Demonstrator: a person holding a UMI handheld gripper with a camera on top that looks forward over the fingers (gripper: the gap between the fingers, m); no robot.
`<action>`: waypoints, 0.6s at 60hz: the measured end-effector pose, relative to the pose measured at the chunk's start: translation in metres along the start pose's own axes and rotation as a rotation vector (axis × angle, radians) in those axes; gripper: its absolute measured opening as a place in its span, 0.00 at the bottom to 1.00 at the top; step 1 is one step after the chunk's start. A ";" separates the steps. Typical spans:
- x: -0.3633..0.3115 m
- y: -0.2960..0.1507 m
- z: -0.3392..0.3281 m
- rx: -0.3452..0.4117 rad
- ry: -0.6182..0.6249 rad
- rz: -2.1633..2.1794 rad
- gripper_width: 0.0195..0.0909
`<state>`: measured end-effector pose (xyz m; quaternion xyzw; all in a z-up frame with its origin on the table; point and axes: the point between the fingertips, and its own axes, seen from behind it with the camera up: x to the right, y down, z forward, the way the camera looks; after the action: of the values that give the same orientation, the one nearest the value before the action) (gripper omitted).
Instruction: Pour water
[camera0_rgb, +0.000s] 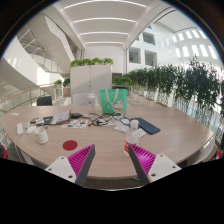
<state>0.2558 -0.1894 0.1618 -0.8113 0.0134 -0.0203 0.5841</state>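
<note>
**Pale wood table, gripper held back and holding nothing**

Pale wood, round-edged table (170, 128) spread with clutter. The gripper (113, 158) hangs over the near edge, its two fingers set wide apart, magenta pads (82, 158) facing inward, nothing between them.

Just ahead of the left finger, a flat red disc (70, 144) lies on the wood. Further left, a small white cup (42, 135) stands upright near the rim. Mid-table, well beyond the fingers, a green-and-white upright item (113, 100), possibly a jug or a pack; cannot tell which. A dark flat slab (148, 125), like a tablet or notebook, lies right of centre. Loose papers and small items (60, 118) are scattered to the left.

Behind the table, planters with green foliage (185, 80) and a bright atrium with ceiling strip lights (102, 20).
</note>
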 end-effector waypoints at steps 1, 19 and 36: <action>0.009 0.003 0.011 0.004 0.008 0.008 0.79; 0.086 0.031 0.170 0.062 0.049 0.052 0.81; 0.089 0.025 0.221 0.113 0.028 0.028 0.34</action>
<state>0.3558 0.0077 0.0697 -0.7763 0.0315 -0.0242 0.6291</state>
